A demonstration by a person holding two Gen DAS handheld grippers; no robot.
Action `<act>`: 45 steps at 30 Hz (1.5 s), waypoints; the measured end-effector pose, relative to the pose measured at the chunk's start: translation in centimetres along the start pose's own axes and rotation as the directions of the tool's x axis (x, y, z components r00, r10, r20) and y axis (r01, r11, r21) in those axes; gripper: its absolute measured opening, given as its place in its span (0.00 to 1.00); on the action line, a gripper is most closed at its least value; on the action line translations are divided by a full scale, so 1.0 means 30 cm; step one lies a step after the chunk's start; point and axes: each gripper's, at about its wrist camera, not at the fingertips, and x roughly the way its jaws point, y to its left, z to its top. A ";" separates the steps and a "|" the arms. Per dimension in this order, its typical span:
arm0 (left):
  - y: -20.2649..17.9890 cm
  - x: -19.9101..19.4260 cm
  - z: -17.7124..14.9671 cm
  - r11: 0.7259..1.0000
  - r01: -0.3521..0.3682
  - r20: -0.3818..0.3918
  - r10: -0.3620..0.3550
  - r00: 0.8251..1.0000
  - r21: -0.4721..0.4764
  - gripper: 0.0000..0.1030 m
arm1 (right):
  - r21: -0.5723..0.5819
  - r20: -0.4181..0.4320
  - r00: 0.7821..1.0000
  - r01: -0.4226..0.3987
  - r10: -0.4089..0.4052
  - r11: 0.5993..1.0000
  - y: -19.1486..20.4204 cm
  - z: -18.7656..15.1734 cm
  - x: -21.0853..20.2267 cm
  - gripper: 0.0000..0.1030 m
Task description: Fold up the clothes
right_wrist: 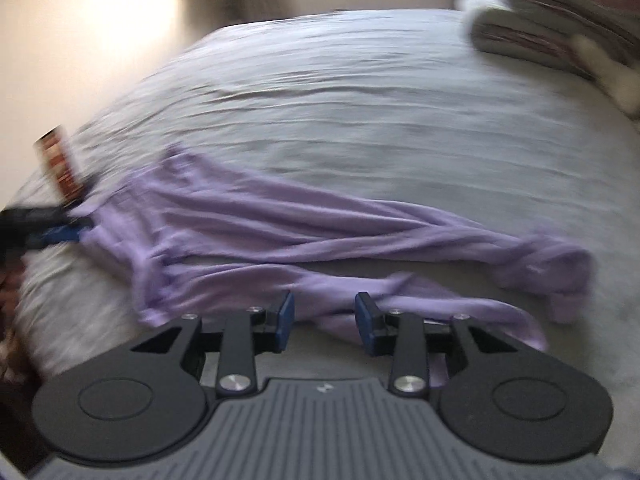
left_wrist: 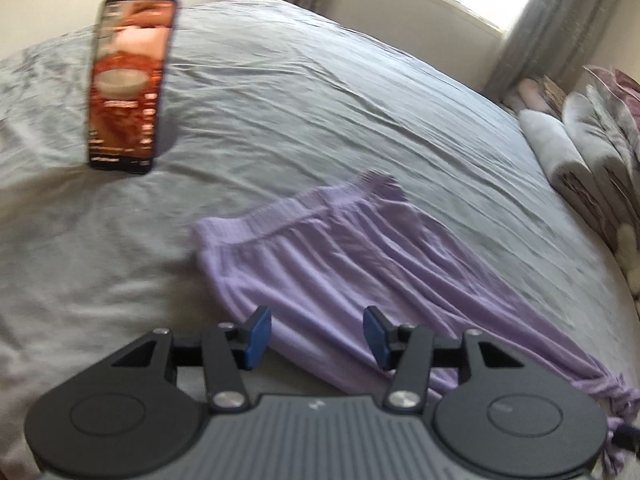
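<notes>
Both tongs (left_wrist: 316, 338) (right_wrist: 325, 322) gape, pinching nothing, over limp ribbed lilac trousers (right_wrist: 248, 220) on wrinkled grey sheet (left_wrist: 320, 92).

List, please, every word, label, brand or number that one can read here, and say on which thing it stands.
None can be read.
Phone screen: there are white lines of text, but too blurred to read.
Left gripper body: a small pale logo mark, no letters legible.
Right gripper body: the same mark, illegible.
Lilac pants: no label shows.
</notes>
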 end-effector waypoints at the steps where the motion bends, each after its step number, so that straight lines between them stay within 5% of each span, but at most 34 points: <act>1: 0.010 0.001 0.002 1.000 -0.005 0.001 0.005 1.000 -0.015 0.51 | -0.045 -0.004 1.000 -0.026 0.026 0.999 0.032 0.000 0.007 0.37; 7: 0.016 0.006 -0.001 0.999 0.015 -0.010 -0.016 1.000 -0.046 0.51 | -0.276 -0.063 0.988 -0.151 0.139 0.949 0.214 -0.025 0.070 0.38; 18: 0.016 0.017 -0.009 0.999 0.013 -0.029 -0.014 0.999 -0.037 0.51 | -0.468 -0.108 0.981 -0.191 0.159 0.863 0.417 -0.047 0.172 0.39; 20: 0.016 0.018 -0.009 0.999 0.017 -0.031 -0.018 0.999 -0.035 0.51 | -0.492 -0.117 0.983 -0.179 0.139 0.852 0.433 -0.047 0.196 0.29; 21: 0.017 0.018 -0.009 0.999 0.020 -0.033 -0.021 0.999 -0.037 0.51 | -0.497 -0.124 0.983 -0.178 0.134 0.849 0.438 -0.043 0.206 0.10; 34: 0.036 0.016 -0.003 0.997 0.029 -0.036 -0.031 0.999 -0.065 0.51 | -0.216 0.018 1.000 -0.014 0.019 0.976 0.233 0.120 0.235 0.03; 40: 0.052 0.014 0.002 0.997 0.023 -0.033 -0.026 0.999 -0.076 0.51 | -0.122 -0.009 0.992 0.120 -0.122 0.985 0.155 0.123 0.338 0.03; 45: 0.080 0.011 0.012 0.995 0.004 -0.024 -0.007 1.000 -0.096 0.51 | -0.169 0.022 0.998 0.070 -0.067 0.983 0.186 0.117 0.270 0.13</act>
